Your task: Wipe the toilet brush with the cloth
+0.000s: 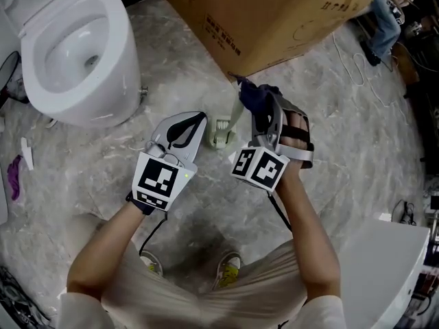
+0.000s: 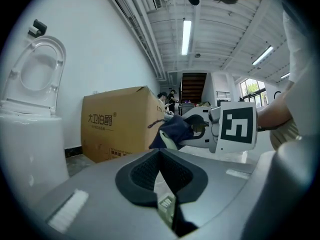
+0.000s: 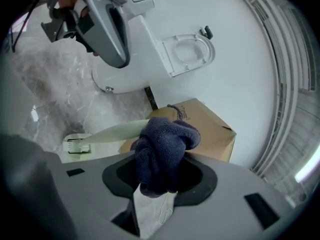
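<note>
Toilet brush [image 1: 221,134] is seen in the head view with its foot on the floor between the two gripper tips, its pale green handle rising toward the cloth [image 1: 255,96]. A white toilet [image 1: 75,53] is set at the upper left, a large cardboard box [image 1: 267,12] just beyond the cloth, and cables [image 1: 357,64] are strewn at the right on the grey marbled floor [image 1: 329,115]. The left gripper [image 1: 201,117] is held just beside the brush's foot, the right gripper [image 1: 259,112] above it. In the left gripper view the jaws are drawn together to a narrow slit with nothing gripped. The slotted foot [image 2: 167,204] is glimpsed through that slit, and the cloth [image 2: 172,129] is seen ahead in front of the box [image 2: 117,124], with the toilet's raised seat at the left under a white wall and a ceiling with strip lights. In the right gripper view the jaws are closed on the dark blue cloth [image 3: 162,154], by which the handle's upper end is hidden. The handle [image 3: 115,132] is stretched leftward to the foot on the floor, the left gripper [image 3: 116,51] is held well above it, and toilet and box are seen behind.
</note>
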Motion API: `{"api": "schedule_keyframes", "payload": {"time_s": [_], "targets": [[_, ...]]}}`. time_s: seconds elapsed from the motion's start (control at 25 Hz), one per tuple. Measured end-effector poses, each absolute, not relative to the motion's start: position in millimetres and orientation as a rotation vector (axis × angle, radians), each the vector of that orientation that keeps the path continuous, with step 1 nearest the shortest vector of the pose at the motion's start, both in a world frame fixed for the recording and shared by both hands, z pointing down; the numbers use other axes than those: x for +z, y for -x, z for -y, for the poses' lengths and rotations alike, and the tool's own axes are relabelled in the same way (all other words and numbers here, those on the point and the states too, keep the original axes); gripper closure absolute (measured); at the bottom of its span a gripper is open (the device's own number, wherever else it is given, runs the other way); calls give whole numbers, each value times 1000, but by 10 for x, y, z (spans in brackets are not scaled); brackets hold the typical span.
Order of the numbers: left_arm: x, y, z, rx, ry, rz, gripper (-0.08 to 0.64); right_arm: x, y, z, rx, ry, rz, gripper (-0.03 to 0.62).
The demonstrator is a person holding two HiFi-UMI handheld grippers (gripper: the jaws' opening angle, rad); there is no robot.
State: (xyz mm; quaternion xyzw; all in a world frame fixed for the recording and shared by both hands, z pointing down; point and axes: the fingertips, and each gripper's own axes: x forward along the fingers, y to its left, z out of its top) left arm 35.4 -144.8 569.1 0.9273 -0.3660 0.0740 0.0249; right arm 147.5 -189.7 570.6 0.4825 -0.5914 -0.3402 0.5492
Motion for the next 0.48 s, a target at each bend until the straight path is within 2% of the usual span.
{"api": "schedule_keyframes", "payload": {"time_s": [0.48], "targets": [[5680, -405, 1394, 240, -2896, 1099, 558, 6088, -1453, 1794, -701, -1029, 1445, 430]]}}
